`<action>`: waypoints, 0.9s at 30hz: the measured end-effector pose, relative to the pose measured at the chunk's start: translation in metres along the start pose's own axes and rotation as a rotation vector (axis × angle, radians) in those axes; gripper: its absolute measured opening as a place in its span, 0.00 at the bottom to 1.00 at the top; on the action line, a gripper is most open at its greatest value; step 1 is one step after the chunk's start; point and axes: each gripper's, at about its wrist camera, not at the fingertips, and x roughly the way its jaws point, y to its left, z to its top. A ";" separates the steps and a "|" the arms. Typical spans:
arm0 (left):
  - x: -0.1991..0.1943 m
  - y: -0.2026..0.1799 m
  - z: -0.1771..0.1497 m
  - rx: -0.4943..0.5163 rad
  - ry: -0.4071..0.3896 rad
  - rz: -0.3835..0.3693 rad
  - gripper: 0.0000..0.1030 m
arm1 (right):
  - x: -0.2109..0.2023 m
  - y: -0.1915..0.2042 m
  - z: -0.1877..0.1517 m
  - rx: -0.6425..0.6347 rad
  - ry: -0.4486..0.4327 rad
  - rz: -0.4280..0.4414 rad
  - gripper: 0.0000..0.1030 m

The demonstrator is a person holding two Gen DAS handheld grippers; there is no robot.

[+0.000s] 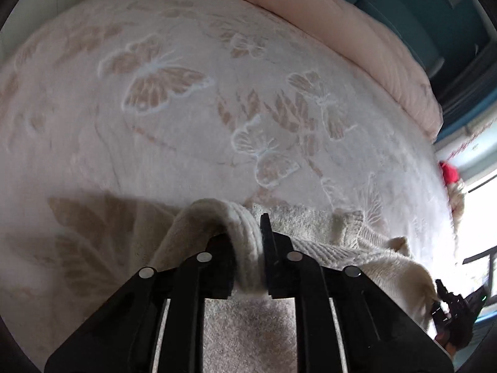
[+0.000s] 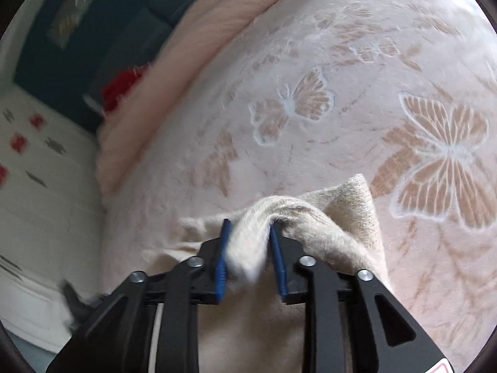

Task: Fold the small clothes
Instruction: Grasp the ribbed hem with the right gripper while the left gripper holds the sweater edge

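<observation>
Tongs of the left gripper (image 1: pixel 248 248) pinched a ribbed fold of a cream knit garment (image 1: pixel 357 242), which trailed toward four o'clock across a pale pink blanket (image 1: pixel 174 143) patterned with butterflies. At twelve o'clock lay a pink folded quilt (image 1: pixel 357 31). In the right wrist view, the right gripper (image 2: pixel 250 248) clamped another bunched fold of the cream knit garment (image 2: pixel 341 217) between blue pads (image 2: pixel 222 258), over the same blanket (image 2: pixel 341 77).

Soft daylight, window (image 1: pixel 484 217) blown out at right, motion blur throughout, heavy fisheye warp, dark corner vignette.
</observation>
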 end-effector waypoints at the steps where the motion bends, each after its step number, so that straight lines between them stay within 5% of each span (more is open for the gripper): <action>1: -0.007 0.005 -0.003 -0.015 -0.015 -0.040 0.27 | -0.017 -0.003 -0.003 0.005 -0.061 0.024 0.46; 2: -0.019 0.011 -0.007 -0.031 -0.026 -0.074 0.52 | -0.030 -0.004 -0.005 0.000 -0.101 0.027 0.58; 4: -0.052 0.027 -0.018 -0.067 -0.096 -0.092 0.77 | -0.065 -0.011 -0.016 -0.009 -0.167 0.027 0.60; 10: -0.106 0.080 -0.084 -0.159 -0.055 -0.100 0.84 | -0.114 -0.038 -0.080 -0.090 -0.095 -0.130 0.65; 15: -0.106 0.109 -0.157 -0.273 -0.020 -0.087 0.84 | -0.106 -0.066 -0.132 -0.034 0.020 -0.137 0.71; 17: -0.111 0.097 -0.164 -0.262 -0.070 -0.070 0.91 | -0.097 -0.065 -0.139 -0.025 0.015 -0.134 0.76; 20: -0.095 0.083 -0.158 -0.330 -0.037 -0.083 0.91 | -0.082 -0.057 -0.130 0.004 -0.011 -0.119 0.77; 21: -0.091 0.078 -0.154 -0.338 -0.041 -0.094 0.91 | -0.075 -0.056 -0.125 0.044 -0.009 -0.122 0.77; 22: -0.086 0.073 -0.149 -0.338 -0.039 -0.118 0.78 | -0.069 -0.056 -0.120 0.079 -0.009 -0.110 0.72; 23: -0.080 0.070 -0.143 -0.353 -0.023 -0.109 0.49 | -0.066 -0.054 -0.116 0.105 -0.013 -0.103 0.45; 24: -0.076 0.070 -0.138 -0.376 -0.007 -0.105 0.35 | -0.064 -0.054 -0.112 0.138 0.000 -0.085 0.25; 25: -0.077 0.072 -0.133 -0.406 0.006 -0.131 0.17 | -0.064 -0.053 -0.106 0.166 0.021 -0.037 0.21; 27: -0.097 0.072 -0.128 -0.413 -0.021 -0.158 0.14 | -0.082 -0.038 -0.098 0.153 0.004 0.014 0.19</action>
